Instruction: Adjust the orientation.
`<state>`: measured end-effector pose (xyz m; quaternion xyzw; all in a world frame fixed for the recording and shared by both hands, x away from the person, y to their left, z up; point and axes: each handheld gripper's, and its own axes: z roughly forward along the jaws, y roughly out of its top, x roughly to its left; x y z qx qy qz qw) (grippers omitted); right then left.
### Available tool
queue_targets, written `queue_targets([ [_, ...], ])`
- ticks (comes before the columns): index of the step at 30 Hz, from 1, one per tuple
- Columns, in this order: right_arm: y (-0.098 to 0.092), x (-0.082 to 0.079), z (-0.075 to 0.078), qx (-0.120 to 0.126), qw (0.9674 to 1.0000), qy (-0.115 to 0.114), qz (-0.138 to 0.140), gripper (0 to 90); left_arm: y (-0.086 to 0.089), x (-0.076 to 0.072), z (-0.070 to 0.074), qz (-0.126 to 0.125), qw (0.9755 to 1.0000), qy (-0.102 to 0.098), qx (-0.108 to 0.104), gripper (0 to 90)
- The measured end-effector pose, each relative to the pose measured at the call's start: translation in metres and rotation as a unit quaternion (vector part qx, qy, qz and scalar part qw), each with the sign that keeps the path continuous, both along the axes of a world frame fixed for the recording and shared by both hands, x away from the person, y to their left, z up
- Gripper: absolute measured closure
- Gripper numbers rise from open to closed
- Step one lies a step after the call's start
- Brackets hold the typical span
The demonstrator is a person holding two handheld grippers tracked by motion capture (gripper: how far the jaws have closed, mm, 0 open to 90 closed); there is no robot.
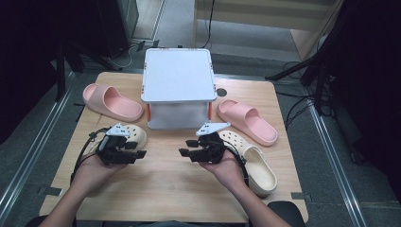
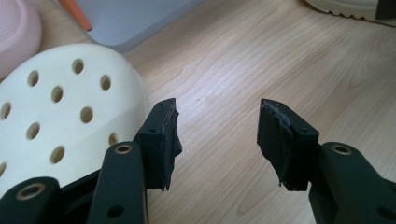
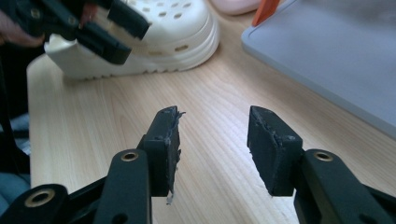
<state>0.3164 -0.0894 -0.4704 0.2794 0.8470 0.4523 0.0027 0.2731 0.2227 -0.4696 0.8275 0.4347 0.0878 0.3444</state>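
Cream clog (image 1: 134,136) sits just beside the open, empty left tool (image 1: 140,154) — right tool (image 1: 183,152) open too — grab its rim gently.

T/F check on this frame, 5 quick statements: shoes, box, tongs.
1. Both tongs hold nothing. True: the left tongs and the right tongs stand open over bare table.
2. Two pink slides lie side by side at the left of the box. False: one pink slide lies left of the white box, the other pink slide right of it.
3. The box lid is on. True.
4. The left cream clog lies between the left tongs' jaws. False: it lies beside them, outside the gap.
5. The right cream clog lies near the person's right hand. True.
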Motion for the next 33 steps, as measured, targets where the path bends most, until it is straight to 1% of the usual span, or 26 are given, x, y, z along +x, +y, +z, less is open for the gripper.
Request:
queue_targets([
  [1,-0.003,0.004,0.001,0.005,1.0,0.003,-0.003,54.7,0.001,-0.001,0.0,0.004,1.0,0.0,-0.003,47.9],
  [4,-0.004,0.006,0.001,0.005,1.0,0.005,-0.002,54.5,0.004,-0.004,0.001,0.009,0.9999,0.0,-0.007,48.3],
  [7,-0.002,0.009,0.0,-0.011,0.9999,0.006,-0.001,53.2,0.007,-0.008,0.003,0.01,0.9999,-0.001,-0.008,49.0],
  [9,0.0,0.009,-0.001,-0.016,0.9998,0.007,0.003,53.2,0.01,-0.01,0.005,0.011,0.9999,-0.003,-0.007,50.0],
  [10,0.001,0.009,-0.001,-0.018,0.9998,0.006,0.005,53.2,0.011,-0.011,0.005,0.011,0.9999,-0.001,-0.011,50.7],
  [13,0.003,0.009,0.0,-0.021,0.9997,0.004,0.01,53.1,0.016,-0.013,0.008,0.015,0.9999,-0.003,-0.007,51.8],
  [17,0.006,0.01,-0.001,-0.028,0.9995,0.003,0.013,52.9,0.024,-0.019,0.013,0.024,0.9997,-0.004,-0.009,52.6],
  [19,0.007,0.011,-0.002,-0.032,0.9994,0.007,0.015,52.4,0.029,-0.023,0.015,0.033,0.9994,-0.004,-0.01,52.6],
  [20,0.007,0.011,-0.002,-0.034,0.9993,0.008,0.014,52.2,0.031,-0.025,0.017,0.034,0.9993,-0.004,-0.013,52.6],
  [23,0.008,0.013,-0.002,-0.032,0.9993,0.009,0.018,51.9,0.034,-0.031,0.02,0.037,0.9992,-0.007,-0.015,52.7],
  [27,0.008,0.013,0.0,-0.028,0.9994,0.009,0.02,51.8,0.038,-0.037,0.023,0.036,0.9993,-0.007,-0.006,52.6],
  [30,0.008,0.014,0.0,-0.029,0.9993,0.009,0.019,51.7,0.043,-0.042,0.024,0.038,0.9992,-0.005,-0.005,52.7],
  [33,0.008,0.015,-0.001,-0.03,0.9993,0.012,0.017,51.7,0.049,-0.046,0.024,0.047,0.9988,-0.005,0.009,52.8],
])
